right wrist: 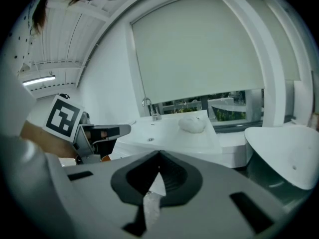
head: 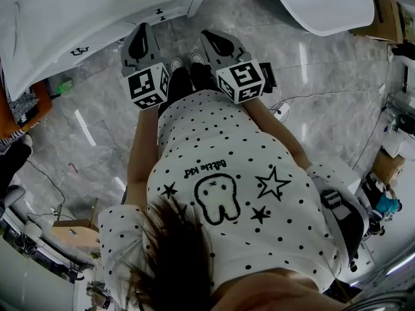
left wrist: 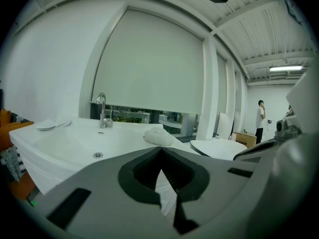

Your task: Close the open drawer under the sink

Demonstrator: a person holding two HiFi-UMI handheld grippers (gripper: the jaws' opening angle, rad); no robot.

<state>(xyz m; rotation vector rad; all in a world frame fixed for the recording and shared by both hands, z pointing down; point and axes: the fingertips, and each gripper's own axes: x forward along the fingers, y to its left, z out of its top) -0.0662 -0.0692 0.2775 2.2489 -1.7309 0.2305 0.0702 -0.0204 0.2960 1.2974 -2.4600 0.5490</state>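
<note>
The white sink (head: 58,24) stands at the upper left of the head view. Under its rim run white drawer fronts (head: 133,26) with small black handles; I cannot tell whether one stands out. My left gripper (head: 142,30) is shut and holds nothing, its tip just short of the drawer fronts. Beside it, over the marble floor, my right gripper (head: 209,36) is shut and holds nothing too. The left gripper view looks over the shut jaws at the sink (left wrist: 70,143), its faucet (left wrist: 102,111) and a white cloth (left wrist: 159,136). The right gripper view shows the sink (right wrist: 174,136) and the left gripper (right wrist: 102,133).
A second white basin (head: 324,2) stands at the upper right, with cardboard boxes (head: 389,18) beside it. A cable (head: 318,96) lies on the grey marble floor. An orange object (head: 26,115) sits left of the sink. A person (left wrist: 260,119) stands far off.
</note>
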